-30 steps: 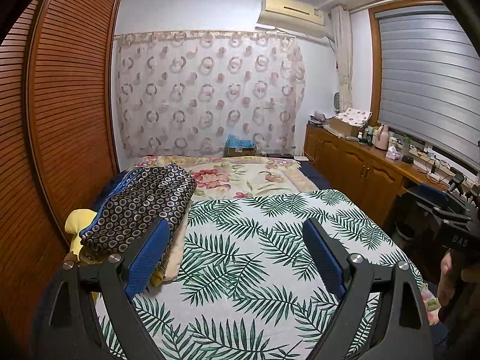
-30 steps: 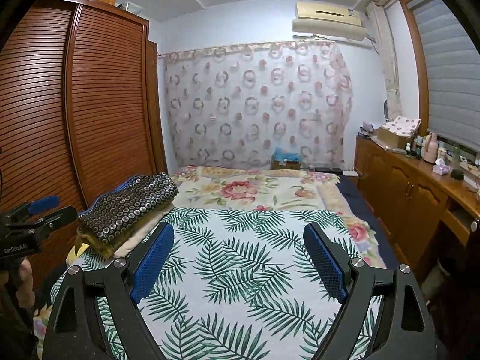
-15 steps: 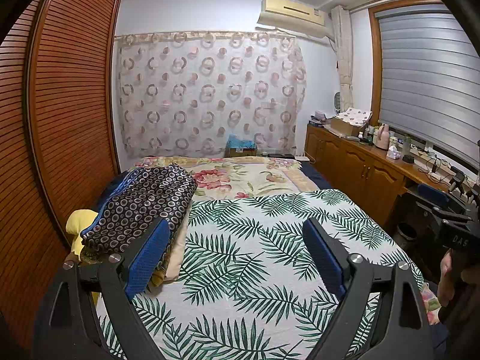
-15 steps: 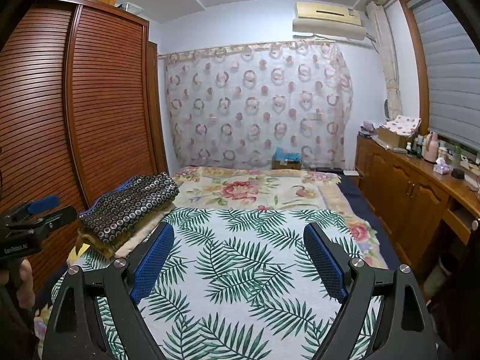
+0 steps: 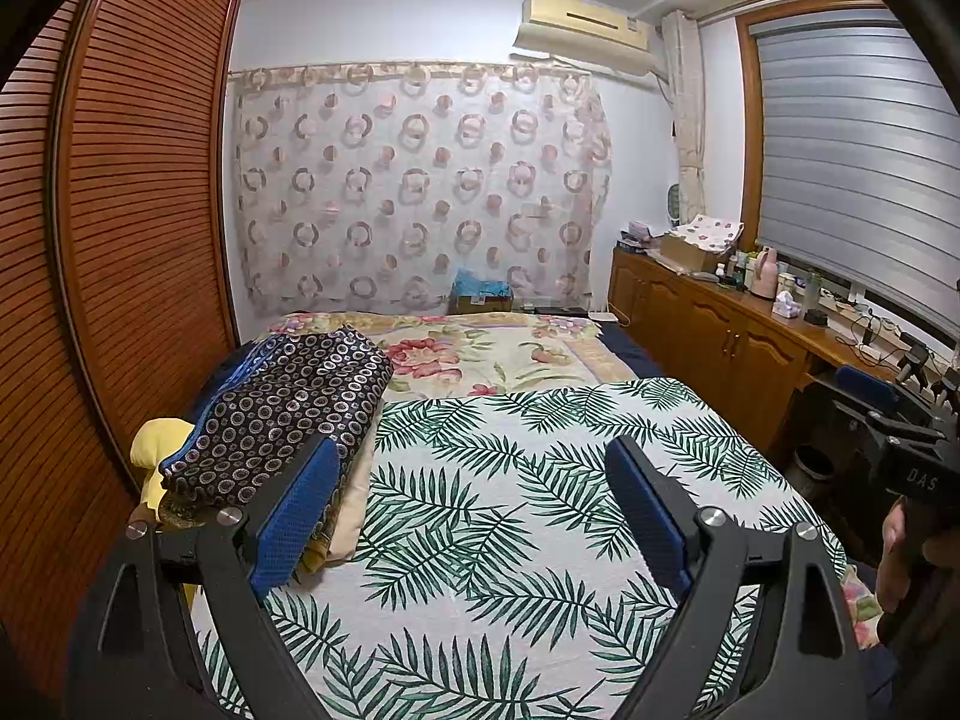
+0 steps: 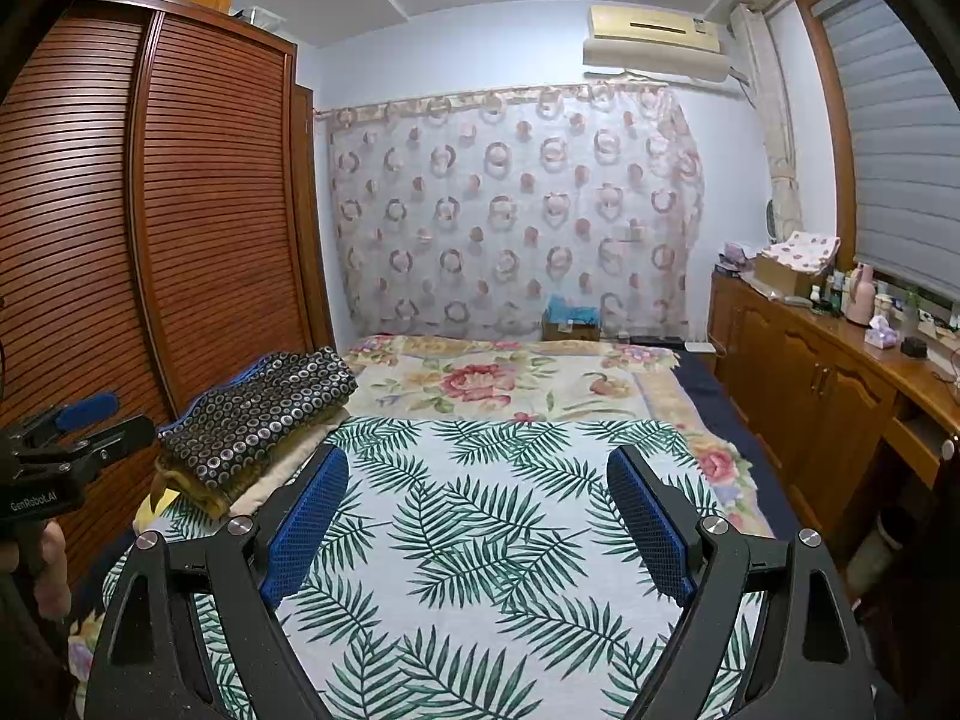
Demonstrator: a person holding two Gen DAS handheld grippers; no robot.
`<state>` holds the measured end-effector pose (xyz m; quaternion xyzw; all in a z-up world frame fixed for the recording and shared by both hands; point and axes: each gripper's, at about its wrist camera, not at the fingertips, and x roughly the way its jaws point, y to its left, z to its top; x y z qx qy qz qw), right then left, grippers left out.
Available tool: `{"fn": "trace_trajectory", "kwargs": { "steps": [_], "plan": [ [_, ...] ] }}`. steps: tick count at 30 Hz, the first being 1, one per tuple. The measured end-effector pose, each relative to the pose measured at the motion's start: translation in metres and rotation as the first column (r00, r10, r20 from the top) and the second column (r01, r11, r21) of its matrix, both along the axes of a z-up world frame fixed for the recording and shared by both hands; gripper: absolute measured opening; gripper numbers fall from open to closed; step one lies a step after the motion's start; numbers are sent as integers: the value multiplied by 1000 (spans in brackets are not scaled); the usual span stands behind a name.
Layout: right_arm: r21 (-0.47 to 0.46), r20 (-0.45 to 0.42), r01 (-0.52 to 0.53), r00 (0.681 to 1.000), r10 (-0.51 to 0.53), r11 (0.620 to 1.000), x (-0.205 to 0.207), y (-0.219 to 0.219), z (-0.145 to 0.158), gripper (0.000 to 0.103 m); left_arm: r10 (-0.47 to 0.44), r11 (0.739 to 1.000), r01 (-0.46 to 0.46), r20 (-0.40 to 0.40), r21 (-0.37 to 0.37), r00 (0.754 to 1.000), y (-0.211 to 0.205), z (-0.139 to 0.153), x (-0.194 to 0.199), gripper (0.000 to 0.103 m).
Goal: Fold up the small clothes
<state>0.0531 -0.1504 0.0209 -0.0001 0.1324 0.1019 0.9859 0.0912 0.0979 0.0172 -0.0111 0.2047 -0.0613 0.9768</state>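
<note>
So both grippers are just hanging over the near end of the bed (image 5: 540, 540), pointed a bit downward, nothing in either one. Left gripper (image 5: 474, 516) has its fingers (image 5: 294, 522) spread wide with only the palm-leaf sheet showing in the gap, and the right gripper (image 6: 477, 519) is the same deal, wide apart and empty.

The only clothes I can spot are the folded pile (image 5: 282, 414) with the dark circle-print piece on top, sitting at the left edge of the bed next to the wardrobe (image 5: 138, 240). There's something yellow poking out under it, can't tell what it is.

The bit that matters: the pile is ahead and to the left of both grippers. From the left wrist view its near end sits right behind the left finger, so that hand looks much nearer. From the right wrist view the pile (image 6: 258, 420) is well off to the left, past the left finger. Its long axis runs roughly up the bed, away from the cameras.

My guess is the left hand swings left to pick off the top piece and drags it onto the open leaf sheet.
</note>
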Motion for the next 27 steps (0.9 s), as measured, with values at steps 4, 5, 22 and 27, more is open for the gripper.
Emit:
{"fn": "trace_trajectory", "kwargs": {
  "steps": [4, 5, 22, 27],
  "plan": [
    [0, -1, 0, 1000, 0, 1000, 0, 0, 0, 89, -1, 1000, 1, 0, 1, 1000, 0, 0, 0, 91],
    [0, -1, 1, 1000, -1, 1000, 0, 0, 0, 89, -2, 1000, 2, -1, 2, 1000, 0, 0, -1, 91],
    [-2, 0, 3, 1000, -3, 1000, -2, 2, -2, 89, -1, 1000, 1, -1, 2, 1000, -1, 0, -1, 91],
    [-1, 1, 2, 1000, -2, 1000, -1, 2, -1, 89, -2, 1000, 2, 0, 3, 1000, -2, 0, -1, 91]
  ]
}}
